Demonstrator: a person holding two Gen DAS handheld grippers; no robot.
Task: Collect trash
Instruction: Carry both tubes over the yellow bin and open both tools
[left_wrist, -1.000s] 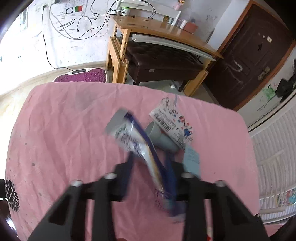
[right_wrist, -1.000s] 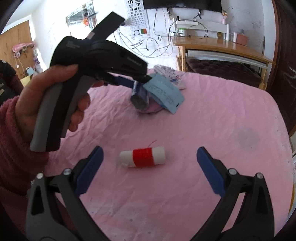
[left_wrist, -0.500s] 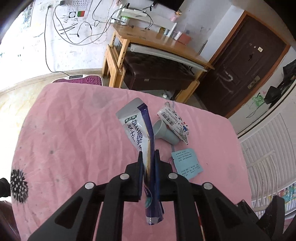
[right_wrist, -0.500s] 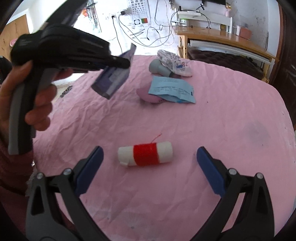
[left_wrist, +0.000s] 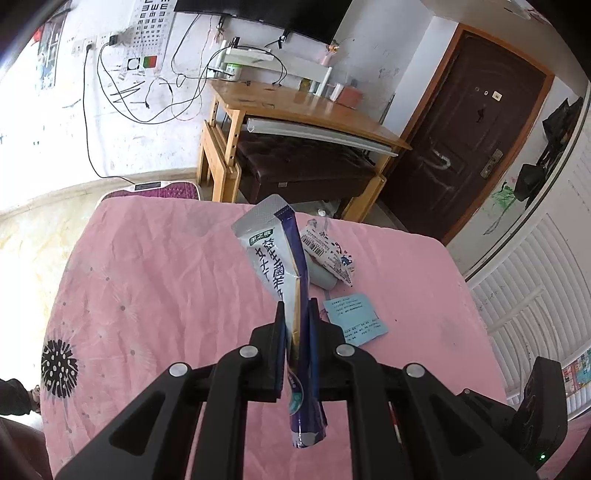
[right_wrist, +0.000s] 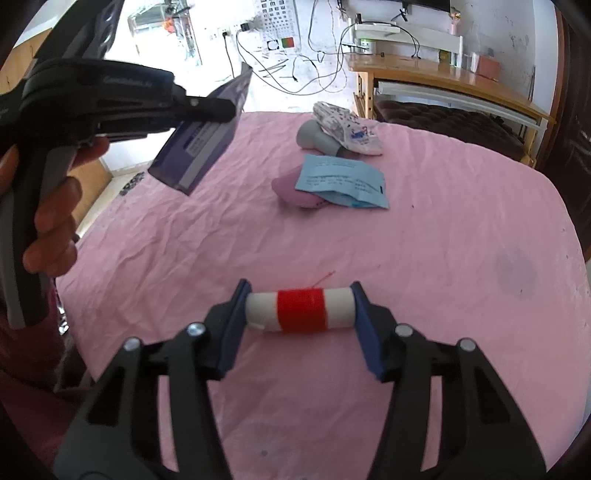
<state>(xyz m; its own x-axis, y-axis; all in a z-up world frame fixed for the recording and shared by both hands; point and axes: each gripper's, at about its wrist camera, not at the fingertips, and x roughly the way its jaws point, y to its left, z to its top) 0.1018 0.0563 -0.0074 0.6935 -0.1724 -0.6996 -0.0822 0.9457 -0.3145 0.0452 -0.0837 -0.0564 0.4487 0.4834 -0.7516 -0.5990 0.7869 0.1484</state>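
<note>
The left tool is pinching a blue and white empty sachet between its two nearly closed jaws, holding it clear above the pink cloth that is covering the worktop; in the right wrist view the same sachet is hanging from that tool at the far left, gripped by a hand on the handle. The right tool has just been closing its jaws, and they are now standing about half spread with their blue pads touching the two ends of a white spool wound with red thread, which is lying on its side on the cloth near the front edge; a loose red thread end is sticking up from its far side. Further back on the cloth, a light blue paper slip is resting partly on a small pink object, and just beyond them a printed white wrapper is lying against a grey cup tipped on its side. In the left wrist view the wrapper and the blue slip are sitting to the right of the held sachet. A wooden desk is standing against the far wall beyond the worktop.
</note>
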